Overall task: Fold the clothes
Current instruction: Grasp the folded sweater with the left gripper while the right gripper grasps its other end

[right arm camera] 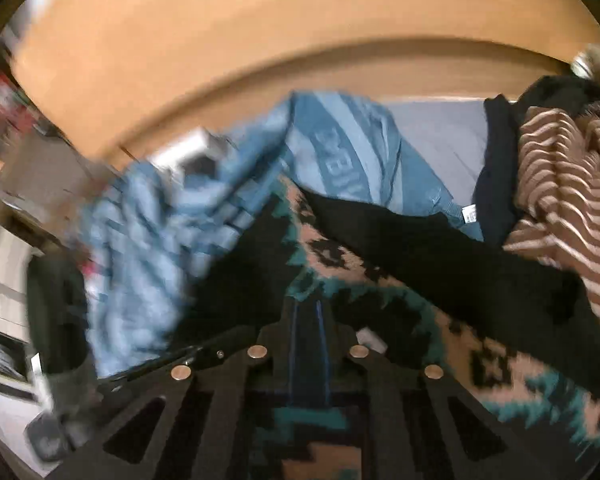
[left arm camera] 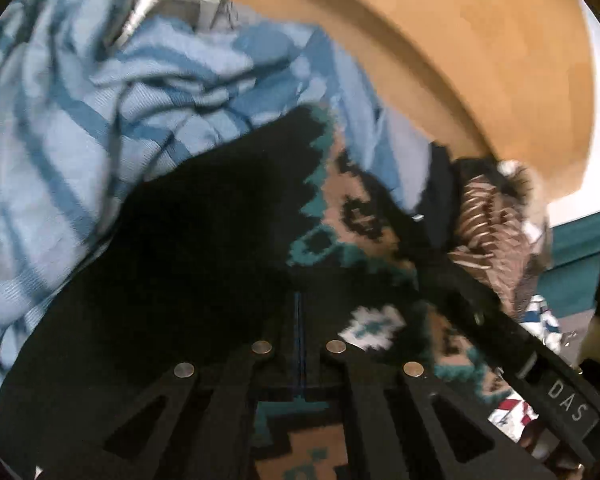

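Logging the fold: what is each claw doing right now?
Left claw: shut on the patterned sweater.
Right claw: shut on the same sweater.

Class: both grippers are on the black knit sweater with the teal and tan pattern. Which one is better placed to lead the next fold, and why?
Probably neither alone. The left gripper and right gripper are both shut on the black patterned knit sweater, so they should move together. The light blue garment crowds both views.

Tan wooden headboard [right arm camera: 220, 32], blurred
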